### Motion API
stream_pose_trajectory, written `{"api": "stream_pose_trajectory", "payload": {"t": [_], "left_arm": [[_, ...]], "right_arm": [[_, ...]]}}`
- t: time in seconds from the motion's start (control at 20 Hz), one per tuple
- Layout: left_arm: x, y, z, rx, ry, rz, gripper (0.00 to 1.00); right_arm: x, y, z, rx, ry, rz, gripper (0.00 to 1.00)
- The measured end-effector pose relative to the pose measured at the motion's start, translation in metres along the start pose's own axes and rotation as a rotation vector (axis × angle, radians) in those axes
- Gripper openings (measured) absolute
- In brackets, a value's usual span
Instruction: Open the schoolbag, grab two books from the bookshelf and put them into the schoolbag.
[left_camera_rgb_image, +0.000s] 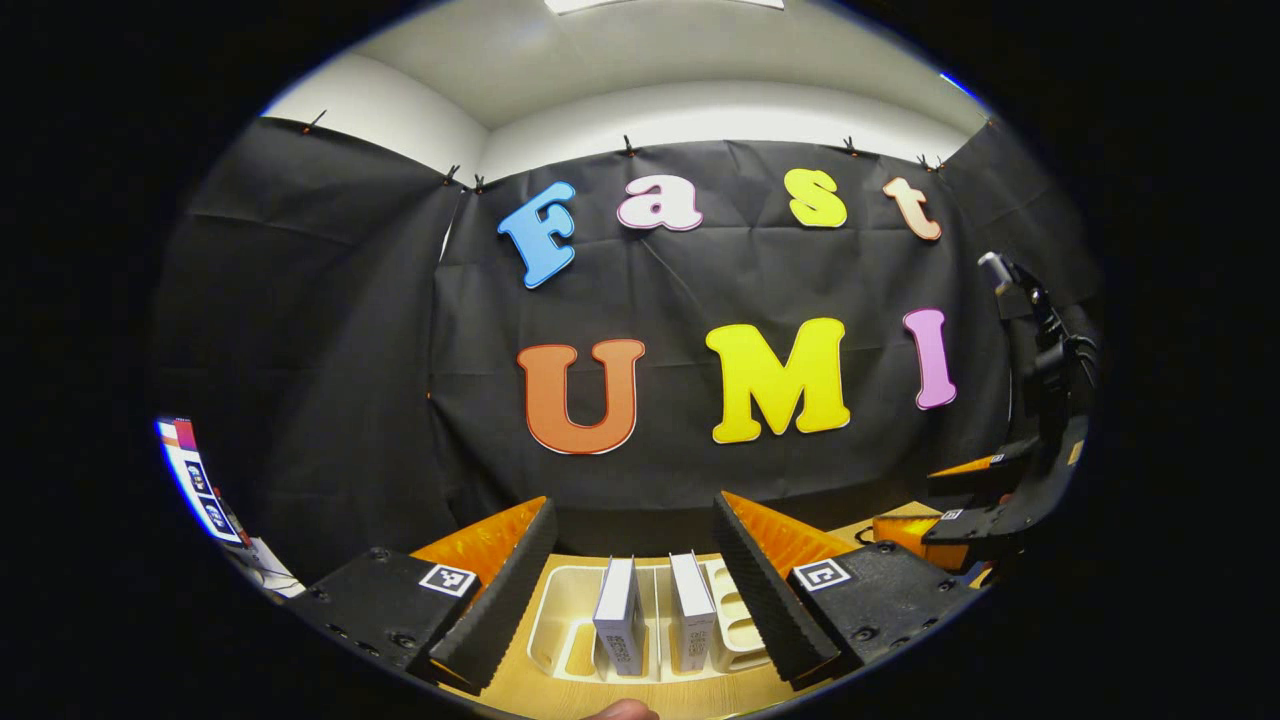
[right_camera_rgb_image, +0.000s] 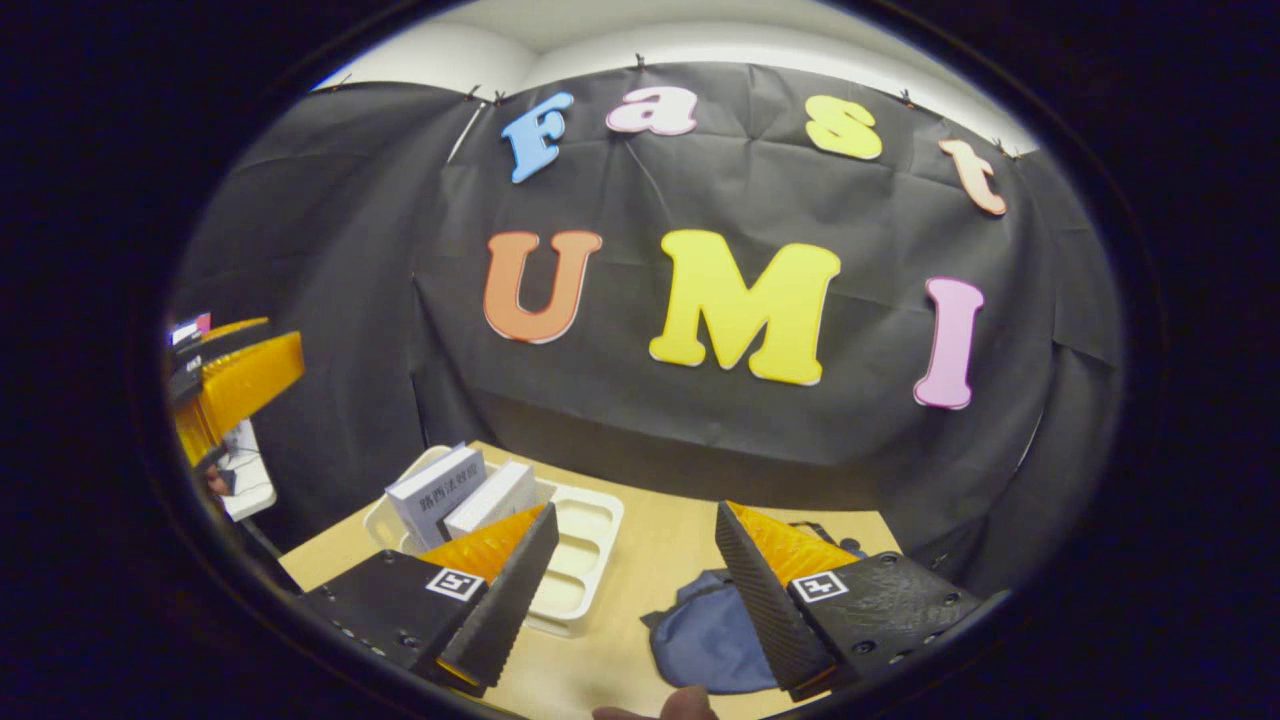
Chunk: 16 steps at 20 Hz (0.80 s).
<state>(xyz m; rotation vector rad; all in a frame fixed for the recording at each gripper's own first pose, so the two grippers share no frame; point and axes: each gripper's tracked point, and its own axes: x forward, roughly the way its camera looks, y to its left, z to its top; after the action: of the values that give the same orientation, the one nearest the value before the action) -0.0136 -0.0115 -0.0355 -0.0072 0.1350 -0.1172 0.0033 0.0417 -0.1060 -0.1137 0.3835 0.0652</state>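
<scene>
Two white books stand upright, spines up, in a cream slotted rack on the wooden table. My left gripper hovers above them, open, with both books showing in the gap between its fingers. In the right gripper view the same two books stand in the rack at the left. The blue schoolbag lies flat on the table low in that view. My right gripper is open over the table, with the bag beneath its right finger and nothing held.
The other gripper shows at the right edge of the left gripper view and at the left edge of the right gripper view. The wooden table ends at the black cloth wall. A fingertip shows at the bottom.
</scene>
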Motion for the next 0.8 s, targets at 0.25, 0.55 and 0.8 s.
{"api": "stream_pose_trajectory", "payload": {"t": [0.25, 0.55, 0.8], "left_arm": [[-0.006, -0.009, -0.010, 0.000, 0.013, -0.013, 0.99], [-0.014, -0.014, -0.033, 0.025, 0.051, -0.012, 0.99], [-0.019, -0.014, -0.051, 0.017, 0.084, -0.009, 0.98]], "right_arm": [[0.017, -0.011, -0.103, -0.063, 0.331, -0.039, 0.96], [0.037, -0.027, -0.215, -0.174, 0.641, -0.069, 0.96], [0.067, -0.041, -0.263, -0.283, 0.727, -0.120, 0.96]]}}
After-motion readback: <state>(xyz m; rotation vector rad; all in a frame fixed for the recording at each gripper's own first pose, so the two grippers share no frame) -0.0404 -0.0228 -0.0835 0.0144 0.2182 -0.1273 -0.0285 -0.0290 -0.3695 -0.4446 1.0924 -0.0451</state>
